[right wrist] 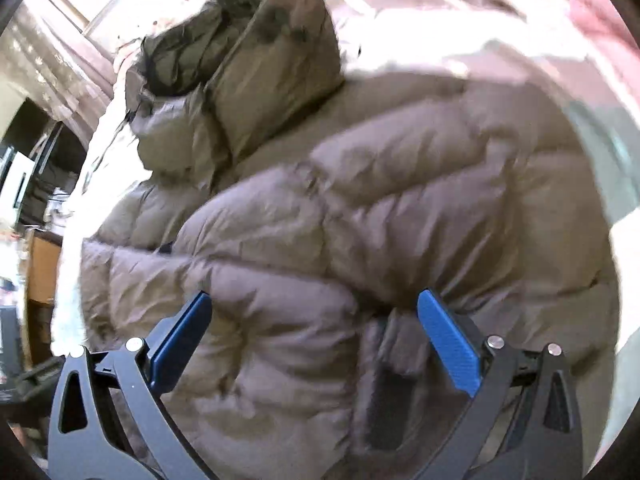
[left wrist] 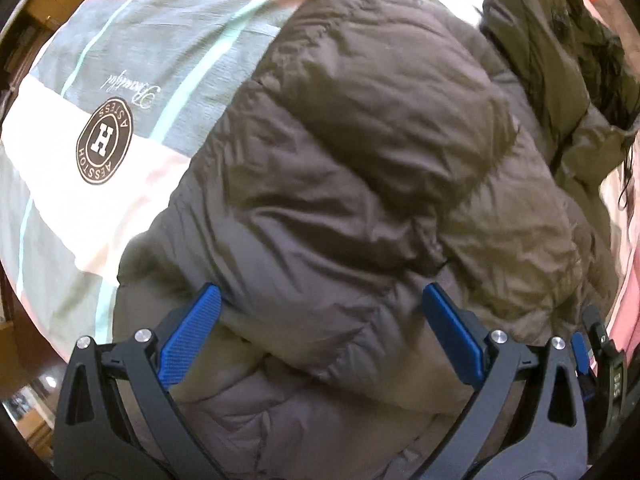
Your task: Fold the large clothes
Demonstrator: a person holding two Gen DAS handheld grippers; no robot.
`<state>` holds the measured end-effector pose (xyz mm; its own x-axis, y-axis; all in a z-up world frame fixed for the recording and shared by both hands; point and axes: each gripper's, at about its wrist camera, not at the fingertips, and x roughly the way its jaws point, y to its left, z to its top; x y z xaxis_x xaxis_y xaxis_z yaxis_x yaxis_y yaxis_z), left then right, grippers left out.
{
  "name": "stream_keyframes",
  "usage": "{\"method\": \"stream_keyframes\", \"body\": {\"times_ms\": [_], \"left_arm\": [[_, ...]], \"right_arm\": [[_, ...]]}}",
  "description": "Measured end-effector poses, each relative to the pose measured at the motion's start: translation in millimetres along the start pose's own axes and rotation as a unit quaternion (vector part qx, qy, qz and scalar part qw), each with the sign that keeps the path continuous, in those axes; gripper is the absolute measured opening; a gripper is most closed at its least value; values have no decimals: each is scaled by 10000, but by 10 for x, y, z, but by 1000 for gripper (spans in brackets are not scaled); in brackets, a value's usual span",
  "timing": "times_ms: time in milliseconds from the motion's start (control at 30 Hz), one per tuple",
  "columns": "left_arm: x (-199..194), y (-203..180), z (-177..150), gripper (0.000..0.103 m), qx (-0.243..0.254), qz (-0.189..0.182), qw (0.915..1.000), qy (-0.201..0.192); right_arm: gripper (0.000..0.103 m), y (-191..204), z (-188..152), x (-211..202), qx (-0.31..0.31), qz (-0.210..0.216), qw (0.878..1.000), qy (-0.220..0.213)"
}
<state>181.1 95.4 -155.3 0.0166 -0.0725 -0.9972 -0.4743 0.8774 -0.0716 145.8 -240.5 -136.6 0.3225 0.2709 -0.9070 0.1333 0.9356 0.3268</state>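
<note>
Left gripper [left wrist: 320, 300] is seen spread wide over the brown puffer jacket [left wrist: 360, 168], nothing pinched; the blue pads [left wrist: 188, 340] sit just above the quilted fabric, contact cannot be confirmed. Jacket is laid across a striped bedsheet [left wrist: 120, 60] printed with a round "H" logo badge [left wrist: 105, 141]. One quilted sleeve is folded over the body. Olive hood [left wrist: 560, 60] is seen at the far right end, dark fur trim along its edge. Part of the other gripper is visible at the lower right edge.

Right wrist view: right gripper [right wrist: 314, 312] is likewise held spread, nothing clamped between the blue pads [right wrist: 448, 344]. Brown puffer jacket [right wrist: 360, 208] fills most of the view, bunched and puffy, hood [right wrist: 248, 52] at the upper left. Bedsheet [right wrist: 592, 152] is overexposed around it. Frame is motion-blurred; fine detail cannot be resolved.
</note>
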Motion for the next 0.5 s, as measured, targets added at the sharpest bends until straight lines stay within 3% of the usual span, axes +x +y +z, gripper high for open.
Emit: {"method": "stream_keyframes", "body": {"times_ms": [100, 167, 300, 400, 500], "left_arm": [[-33, -9, -52, 101, 218, 191, 9996, 75], [-107, 132, -89, 101, 152, 133, 9998, 34], [-242, 510, -150, 101, -51, -33, 10000, -56], [-239, 730, -248, 101, 87, 124, 9999, -3], [-156, 896, -460, 101, 577, 78, 9979, 272]], "right_arm": [[102, 179, -283, -175, -562, -511, 9968, 252], [102, 95, -356, -396, -640, -652, 9958, 79], [102, -462, -468, -834, -17, -986, 9951, -37], [102, -1010, -623, -919, 406, -1416, 9882, 420], [102, -1456, -933, -892, 537, -1684, 9800, 920]]}}
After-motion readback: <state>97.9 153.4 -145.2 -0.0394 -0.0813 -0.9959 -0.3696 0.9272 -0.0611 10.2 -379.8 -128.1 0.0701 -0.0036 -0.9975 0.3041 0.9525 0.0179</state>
